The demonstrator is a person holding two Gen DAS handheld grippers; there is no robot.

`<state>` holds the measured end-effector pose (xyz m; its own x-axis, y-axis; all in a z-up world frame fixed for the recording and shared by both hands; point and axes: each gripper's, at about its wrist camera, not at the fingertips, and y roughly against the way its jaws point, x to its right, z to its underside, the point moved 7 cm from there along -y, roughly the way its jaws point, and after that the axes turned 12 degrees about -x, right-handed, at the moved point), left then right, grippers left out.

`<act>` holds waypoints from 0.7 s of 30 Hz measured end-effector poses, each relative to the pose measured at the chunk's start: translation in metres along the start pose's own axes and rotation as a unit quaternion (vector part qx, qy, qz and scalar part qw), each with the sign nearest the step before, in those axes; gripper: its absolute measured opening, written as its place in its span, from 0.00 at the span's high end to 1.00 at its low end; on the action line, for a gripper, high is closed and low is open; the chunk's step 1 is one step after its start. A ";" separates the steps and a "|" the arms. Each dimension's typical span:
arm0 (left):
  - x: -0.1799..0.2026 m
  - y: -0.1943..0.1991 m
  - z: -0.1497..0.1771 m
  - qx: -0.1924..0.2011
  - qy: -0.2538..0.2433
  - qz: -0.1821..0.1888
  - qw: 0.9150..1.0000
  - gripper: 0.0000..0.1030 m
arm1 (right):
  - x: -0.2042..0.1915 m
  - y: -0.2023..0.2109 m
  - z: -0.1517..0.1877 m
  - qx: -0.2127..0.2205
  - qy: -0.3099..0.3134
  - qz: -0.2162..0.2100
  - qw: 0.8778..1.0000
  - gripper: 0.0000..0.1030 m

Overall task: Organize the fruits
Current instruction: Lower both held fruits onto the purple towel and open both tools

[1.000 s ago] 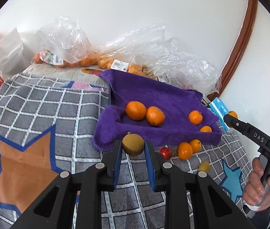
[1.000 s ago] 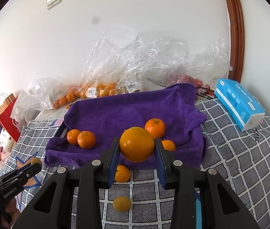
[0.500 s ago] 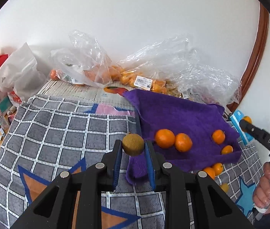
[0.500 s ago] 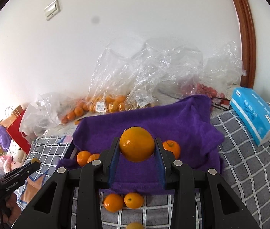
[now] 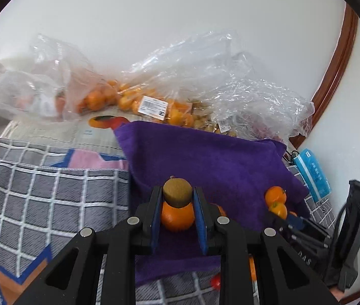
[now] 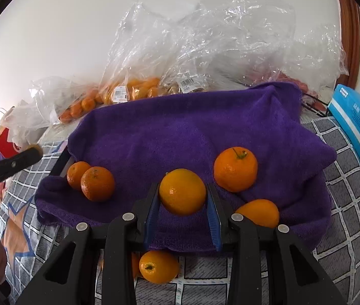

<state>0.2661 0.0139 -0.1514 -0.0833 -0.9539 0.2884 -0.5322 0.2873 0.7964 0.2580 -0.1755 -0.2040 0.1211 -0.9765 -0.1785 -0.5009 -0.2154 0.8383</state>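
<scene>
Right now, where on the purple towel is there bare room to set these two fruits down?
The purple towel is bare across its back half, between the plastic bags and the fruit. There is also room between the pair of oranges and the stemmed orange. The front right is crowded: stemmed orange, another orange at the fold, more loose fruit off the front edge.

Purple towel (image 6: 180, 132), orange fruit (image 6: 182, 192), brown kiwi (image 5: 177, 193), grey-and-white checked blanket (image 5: 40, 198).

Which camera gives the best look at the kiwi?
The left wrist view: the kiwi sits centred and close, clamped in the left gripper above the purple towel. The right wrist view shows only a small blurred sliver of it at that gripper's tip.
</scene>
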 end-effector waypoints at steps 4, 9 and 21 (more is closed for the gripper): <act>0.003 -0.024 -0.008 -0.018 0.011 0.008 1.000 0.78 | 0.004 -0.003 0.002 -0.007 -0.020 -0.021 1.000 0.65; 0.003 -0.046 -0.019 -0.030 0.018 -0.010 0.999 0.78 | 0.005 -0.003 0.003 -0.006 -0.022 -0.008 1.000 0.65; -0.001 -0.072 -0.020 -0.058 0.009 -0.045 0.997 0.78 | -0.004 0.004 0.004 0.009 0.004 0.026 1.000 0.45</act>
<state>0.3218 -0.0041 -0.1985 -0.0241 -0.9748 0.2219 -0.4362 0.2099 0.8750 0.2523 -0.1728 -0.2016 0.1009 -0.9863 -0.1304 -0.5220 -0.1640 0.8371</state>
